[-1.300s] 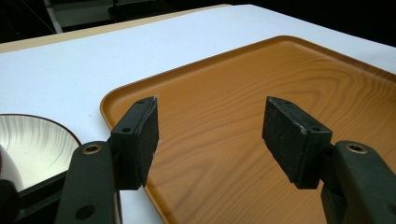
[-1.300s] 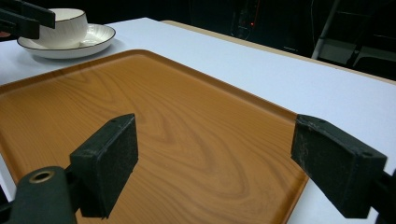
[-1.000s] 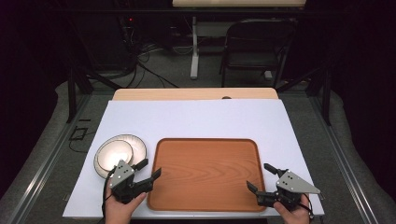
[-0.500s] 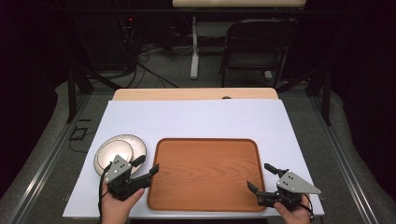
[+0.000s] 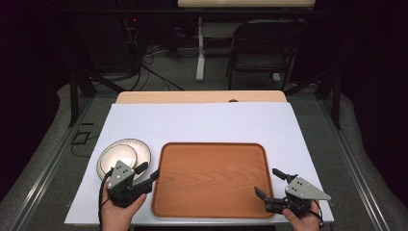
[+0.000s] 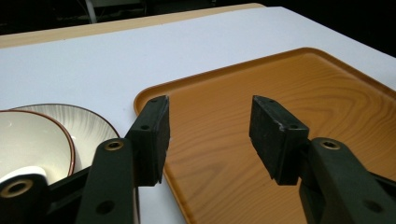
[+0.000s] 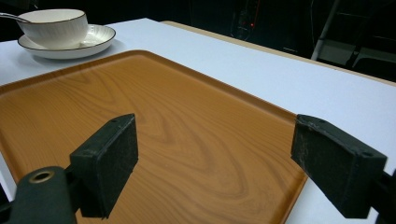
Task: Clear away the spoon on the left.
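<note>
Tray (image 5: 211,180) sits near the front edge of the white table (image 5: 202,122), wood-grain, with a low raised rim all round and nothing on it. Just off its left edge there's a bowl (image 5: 118,158) nested in a plate (image 5: 139,150); looks like a thin handle pokes out of the bowl in the right gripper view. Left gripper (image 5: 150,174) hovers by the tray's front-left corner, jaws wide apart, gripping nothing. Right gripper (image 5: 269,182) hangs over the front-right corner, jaws spread wide too, also empty. Lots of bare table behind the tray.
</note>
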